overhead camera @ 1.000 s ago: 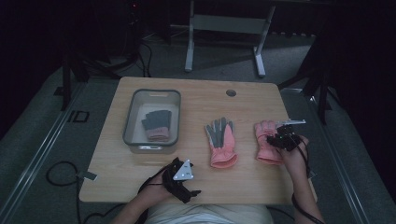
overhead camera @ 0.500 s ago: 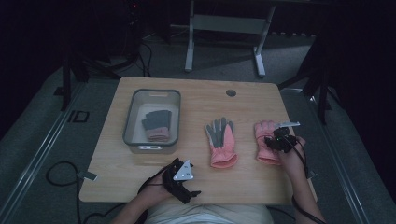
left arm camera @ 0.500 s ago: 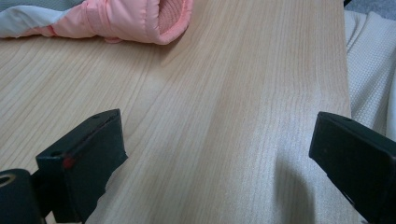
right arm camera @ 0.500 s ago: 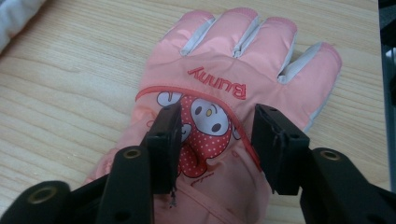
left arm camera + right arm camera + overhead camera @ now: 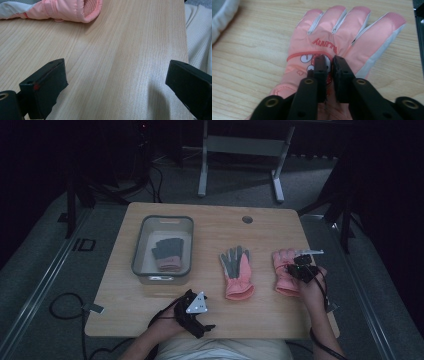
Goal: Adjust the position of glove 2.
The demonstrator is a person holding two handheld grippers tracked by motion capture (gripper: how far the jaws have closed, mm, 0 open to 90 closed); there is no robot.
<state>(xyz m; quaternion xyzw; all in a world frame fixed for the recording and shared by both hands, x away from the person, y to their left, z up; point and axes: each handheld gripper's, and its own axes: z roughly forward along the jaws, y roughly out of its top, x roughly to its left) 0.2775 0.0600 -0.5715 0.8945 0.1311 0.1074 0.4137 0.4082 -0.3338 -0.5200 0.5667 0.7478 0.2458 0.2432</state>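
A pink glove with red lettering lies back up on the wooden table, at its right side. My right gripper has its jaws drawn almost together, pinching the fabric on the glove's back. A second pink glove lies palm up, grey side showing, in the middle of the table. My left gripper rests near the front edge, open; its wide-set jaws frame bare wood, with that glove's cuff ahead.
A grey bin stands at the table's left and holds a grey and pink glove. A round hole sits near the far edge. The person's white shirt lies past the front edge.
The right gripper has shifted very slightly over the right glove. The left gripper and the other gloves have not moved.
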